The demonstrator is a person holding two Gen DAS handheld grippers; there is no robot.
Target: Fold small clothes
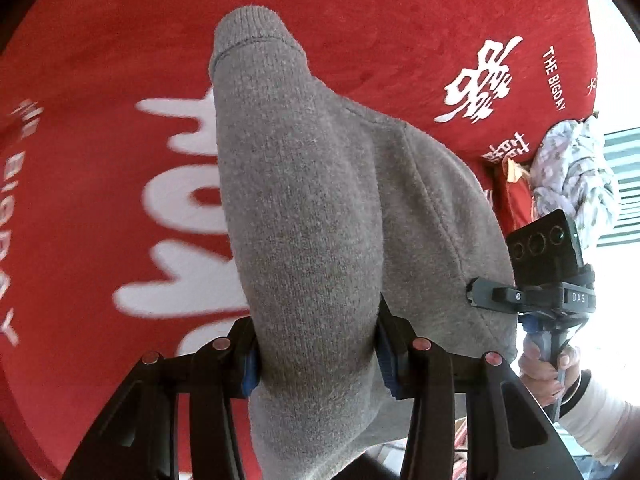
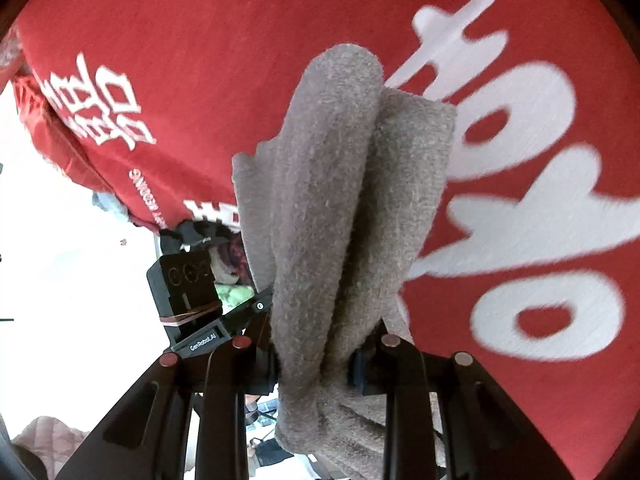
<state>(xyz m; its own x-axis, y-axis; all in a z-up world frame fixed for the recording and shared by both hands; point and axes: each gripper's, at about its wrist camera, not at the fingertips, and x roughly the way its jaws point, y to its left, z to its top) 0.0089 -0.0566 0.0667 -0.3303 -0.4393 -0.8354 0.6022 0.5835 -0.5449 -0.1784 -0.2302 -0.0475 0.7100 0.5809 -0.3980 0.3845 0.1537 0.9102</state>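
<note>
A small grey knitted garment (image 1: 312, 208) hangs lifted above the red cloth. My left gripper (image 1: 316, 360) is shut on a thick bunch of it, blue pads pressing both sides; a ribbed cuff (image 1: 248, 28) points away. In the right wrist view the same grey garment (image 2: 340, 208) is bunched in folds, and my right gripper (image 2: 316, 364) is shut on it. The right gripper's body (image 1: 540, 276) shows at the garment's right edge, held by a hand (image 1: 548, 368). The left gripper's body (image 2: 188, 304) appears at the left in the right wrist view.
A red cloth (image 1: 100, 60) with large white lettering covers the surface below; its edge (image 2: 100, 176) drops off at the left in the right wrist view. A pale printed garment (image 1: 572, 176) lies heaped past the cloth's right edge. A white sleeve (image 1: 600, 420) is at lower right.
</note>
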